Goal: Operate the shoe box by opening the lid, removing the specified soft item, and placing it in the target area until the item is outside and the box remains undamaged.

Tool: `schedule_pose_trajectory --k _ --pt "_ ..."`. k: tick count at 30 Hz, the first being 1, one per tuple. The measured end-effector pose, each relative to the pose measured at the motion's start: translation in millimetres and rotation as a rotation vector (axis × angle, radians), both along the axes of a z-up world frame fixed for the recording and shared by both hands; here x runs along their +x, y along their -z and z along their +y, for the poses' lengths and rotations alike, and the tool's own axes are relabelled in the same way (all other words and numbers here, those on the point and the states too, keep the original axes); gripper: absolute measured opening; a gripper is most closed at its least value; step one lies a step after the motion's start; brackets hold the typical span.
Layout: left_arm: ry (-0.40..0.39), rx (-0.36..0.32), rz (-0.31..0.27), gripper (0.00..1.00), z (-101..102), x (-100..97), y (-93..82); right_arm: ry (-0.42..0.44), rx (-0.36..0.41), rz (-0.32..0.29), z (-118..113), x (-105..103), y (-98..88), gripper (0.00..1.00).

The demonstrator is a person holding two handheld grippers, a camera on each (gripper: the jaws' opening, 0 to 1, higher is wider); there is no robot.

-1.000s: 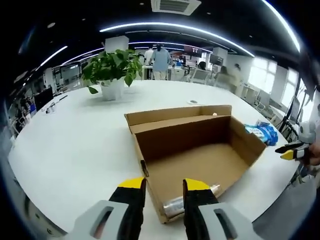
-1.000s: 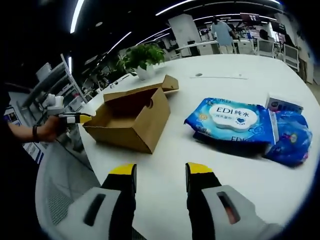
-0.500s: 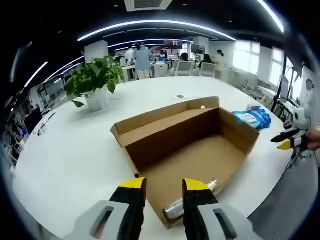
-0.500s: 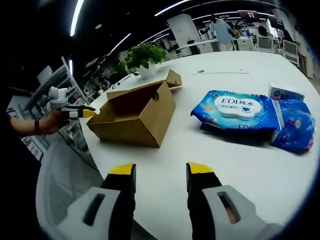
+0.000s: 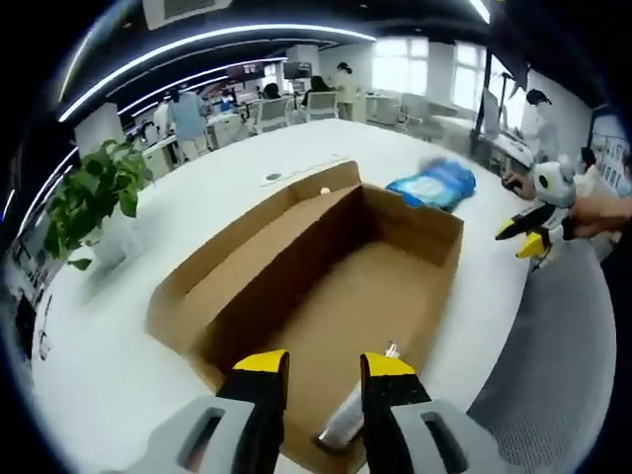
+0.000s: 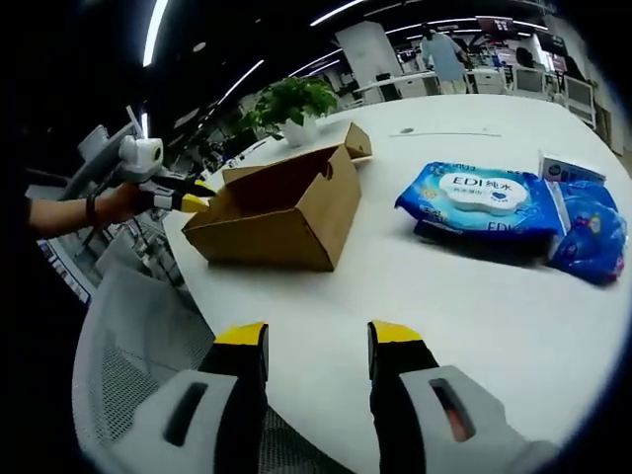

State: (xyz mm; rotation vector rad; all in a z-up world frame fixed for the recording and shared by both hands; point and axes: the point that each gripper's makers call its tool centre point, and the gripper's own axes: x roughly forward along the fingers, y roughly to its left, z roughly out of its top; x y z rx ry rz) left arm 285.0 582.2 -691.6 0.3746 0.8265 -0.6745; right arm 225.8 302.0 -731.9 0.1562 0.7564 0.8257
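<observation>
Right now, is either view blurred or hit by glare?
Left gripper view: motion-smeared, the green potted plant and blue wipes pack soft. Right gripper view: sharp, the pack's print readable; ceiling light strips glare, and the brown cardboard box casts only faint shadow.

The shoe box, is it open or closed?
Open. The shoe box has its lid folded back, so its brown inside shows, with a silvery item lying at the near end.
</observation>
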Motion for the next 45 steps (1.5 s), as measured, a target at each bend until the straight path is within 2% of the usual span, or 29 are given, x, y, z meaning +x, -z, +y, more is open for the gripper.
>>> schedule_pose_trajectory --k 2,3,4,9,11,13,15,18,19,20,21,24,27,28,31,32,33,34,37,39,41,45 --pt "0.086 0.107 0.022 0.28 4 -1.8 11.6 0.002 -0.004 0.0 -1 0 0.4 0.37" --pt "0.107 0.126 0.025 0.29 4 -2.0 13.9 0.003 -0.004 0.0 -1 0 0.5 0.37" --pt "0.165 0.177 0.041 0.29 4 -3.6 22.3 0.003 -0.008 0.003 -2 -1 1.1 0.37" --pt "0.265 0.199 0.117 0.29 -4 -10.5 37.6 -0.001 -0.024 -0.008 -4 -4 -0.5 0.38" --pt "0.32 0.204 0.17 0.29 -8 -17.3 43.8 -0.008 -0.035 -0.011 -4 -5 -0.5 0.38" --pt "0.358 0.215 0.168 0.28 -11 -16.3 47.3 -0.015 -0.041 -0.015 -4 -7 -1.2 0.38" --pt "0.403 0.216 0.223 0.28 -13 -21.5 54.5 -0.026 -0.047 -0.011 -4 -9 0.6 0.38" --pt "0.441 0.233 0.268 0.29 -11 -23.5 64.4 -0.04 -0.058 -0.006 -2 -11 2.9 0.38" --pt "0.463 0.23 0.291 0.29 -11 -25.9 66.1 -0.043 -0.058 -0.005 -2 -12 2.7 0.38" --pt "0.451 0.192 0.308 0.28 -15 -25.9 63.6 -0.044 -0.058 -0.005 -1 -12 2.5 0.38" --pt "0.449 0.185 0.307 0.29 -15 -23.8 63.7 -0.045 -0.058 -0.005 -1 -12 2.3 0.38" --pt "0.459 0.148 0.36 0.28 -17 -28.1 65.4 -0.046 -0.057 -0.002 1 -12 2.9 0.38" --pt "0.449 0.052 0.432 0.28 -24 -36.4 62.1 -0.049 -0.056 -0.001 1 -12 2.9 0.38" --pt "0.447 0.041 0.448 0.3 -25 -38.4 62.3 -0.049 -0.056 0.0 1 -12 3.1 0.38" --pt "0.465 0.074 0.452 0.34 -22 -41.1 69.6 -0.047 -0.056 0.006 1 -12 5.8 0.38" --pt "0.501 0.131 0.452 0.34 -16 -44.0 74.4 -0.044 -0.055 0.012 0 -13 7.5 0.37" --pt "0.515 0.149 0.45 0.33 -14 -45.4 75.9 -0.043 -0.055 0.013 0 -13 8.0 0.37" --pt "0.553 0.203 0.434 0.33 -11 -47.9 81.1 -0.04 -0.054 0.017 0 -13 9.2 0.37" --pt "0.583 0.297 0.374 0.3 -5 -43.2 87.9 -0.037 -0.051 0.023 1 -15 10.5 0.37" --pt "0.571 0.277 0.366 0.26 -10 -43.9 88.2 -0.037 -0.052 0.025 1 -15 10.9 0.37" --pt "0.552 0.256 0.332 0.25 -15 -39.3 87.5 -0.038 -0.053 0.024 1 -14 10.8 0.36" --pt "0.523 0.226 0.311 0.21 -23 -36.7 88.2 -0.039 -0.053 0.028 2 -13 11.8 0.36"
